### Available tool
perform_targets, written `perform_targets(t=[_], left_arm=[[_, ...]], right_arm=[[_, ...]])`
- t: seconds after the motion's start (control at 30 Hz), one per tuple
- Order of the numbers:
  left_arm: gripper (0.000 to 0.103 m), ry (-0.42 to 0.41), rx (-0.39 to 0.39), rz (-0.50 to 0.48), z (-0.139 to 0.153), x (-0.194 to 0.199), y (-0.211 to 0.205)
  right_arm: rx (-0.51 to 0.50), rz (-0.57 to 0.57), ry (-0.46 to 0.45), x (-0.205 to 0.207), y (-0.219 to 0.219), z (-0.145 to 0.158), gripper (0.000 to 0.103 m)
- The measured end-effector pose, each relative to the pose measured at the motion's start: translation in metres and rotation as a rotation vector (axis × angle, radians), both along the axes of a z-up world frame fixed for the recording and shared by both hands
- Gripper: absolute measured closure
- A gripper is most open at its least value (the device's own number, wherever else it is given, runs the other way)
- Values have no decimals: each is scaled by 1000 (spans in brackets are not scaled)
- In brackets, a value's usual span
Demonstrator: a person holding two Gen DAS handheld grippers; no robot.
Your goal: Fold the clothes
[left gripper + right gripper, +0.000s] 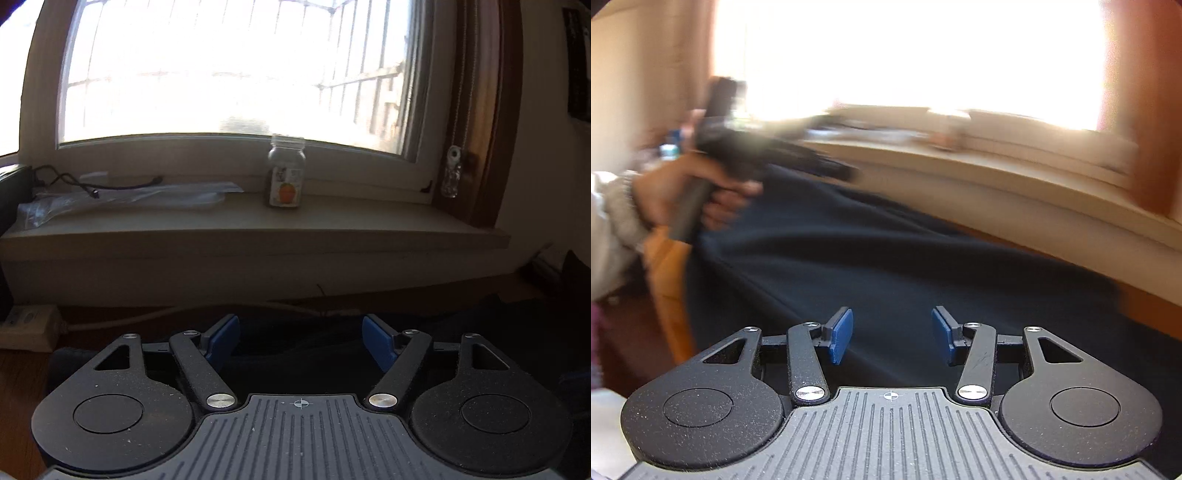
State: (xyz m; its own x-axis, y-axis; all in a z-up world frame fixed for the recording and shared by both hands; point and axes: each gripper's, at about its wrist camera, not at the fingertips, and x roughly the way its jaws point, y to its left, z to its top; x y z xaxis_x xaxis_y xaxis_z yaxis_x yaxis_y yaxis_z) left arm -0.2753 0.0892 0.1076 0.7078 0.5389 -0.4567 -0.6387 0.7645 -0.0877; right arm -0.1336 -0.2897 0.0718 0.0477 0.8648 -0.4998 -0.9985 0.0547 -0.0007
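Your left gripper (301, 338) and right gripper (892, 334) both hang with jaws spread and nothing between them, low over the dark garment (886, 266), which lies spread on the table below the windowsill (258, 229), within reach for gripping an edge.

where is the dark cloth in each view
Left wrist: the dark cloth fills the shadowed lower middle and lower right, under and beyond the open left gripper.
Right wrist: it spreads across the centre, from the person's hand at left to the right edge, under the open right gripper.
Shared landmark: the windowsill behind the cloth.
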Motion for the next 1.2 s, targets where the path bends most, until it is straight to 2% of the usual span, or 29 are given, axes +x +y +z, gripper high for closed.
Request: perform_targets(t=[0.13, 0.23, 0.33, 0.43, 0.63, 0.67, 0.7, 0.77, 0.97, 1.2], left_arm=[[26, 49, 4, -30, -20, 20, 7], [26, 60, -24, -63, -38, 22, 14], [26, 30, -50, -71, -44, 16, 18], [26, 20, -43, -69, -45, 12, 16], [25, 89, 14, -63, -47, 21, 6], [25, 94, 17, -62, -48, 22, 6], [25, 96, 18, -61, -48, 22, 6], [25, 99, 15, -58, -49, 23, 7], [24, 137, 39, -70, -51, 27, 2], [23, 145, 48, -73, -52, 29, 1]], right_arm=[[-19, -139, -23, 47, -49, -3, 55], [-13, -186, -27, 60, -77, -2, 55], [-24, -192, -30, 62, -94, -5, 57], [-37, -191, -38, 56, -95, -7, 60], [-34, -192, -65, 43, -96, -4, 61], [-34, -192, -69, 41, -97, -3, 78], [-33, -192, -73, 39, -97, -3, 85], [-32, -193, -82, 35, -98, -2, 87], [-60, -171, -76, 14, -117, -9, 85], [14, -177, -15, 27, -122, -10, 76]])
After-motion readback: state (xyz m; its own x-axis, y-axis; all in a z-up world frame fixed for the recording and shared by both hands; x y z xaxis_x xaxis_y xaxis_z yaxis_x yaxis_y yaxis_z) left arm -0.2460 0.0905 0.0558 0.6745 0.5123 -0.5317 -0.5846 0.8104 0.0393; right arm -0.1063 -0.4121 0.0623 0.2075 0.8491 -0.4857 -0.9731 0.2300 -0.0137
